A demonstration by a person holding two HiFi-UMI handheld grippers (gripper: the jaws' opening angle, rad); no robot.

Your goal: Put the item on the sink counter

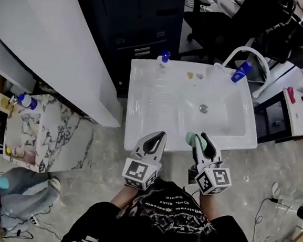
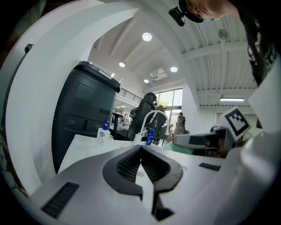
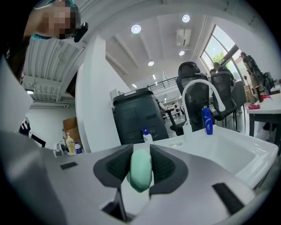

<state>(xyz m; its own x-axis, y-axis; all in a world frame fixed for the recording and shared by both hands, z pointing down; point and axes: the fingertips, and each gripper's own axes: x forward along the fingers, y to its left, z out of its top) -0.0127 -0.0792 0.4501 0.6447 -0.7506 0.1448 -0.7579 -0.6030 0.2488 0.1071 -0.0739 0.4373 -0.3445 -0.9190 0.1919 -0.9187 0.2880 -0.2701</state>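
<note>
- Left gripper (image 1: 155, 140): jaws closed tip to tip, nothing between them. It hovers at the near edge of the sink unit, left of centre.
- Tabletop (image 1: 148, 106): white, with a ribbed flat on the left and a basin (image 1: 221, 122) on the right. On the back ledge, one bottle (image 1: 164, 58) stands at the left and a blue bottle (image 1: 241, 71) at the right.
- Right gripper (image 1: 198, 141): clamped on the soap (image 3: 140, 170), at the near edge in front of the basin.
- Soap: pale green bar, held on edge between the pads, off the tabletop. Its long axis seems to run roughly along the jaws, one end poking forward.
- Relation for placing: the right gripper carries the soap. The basin lies straight ahead of it and the flat ahead to its left, so the likely reach is forward and leftward.
</note>
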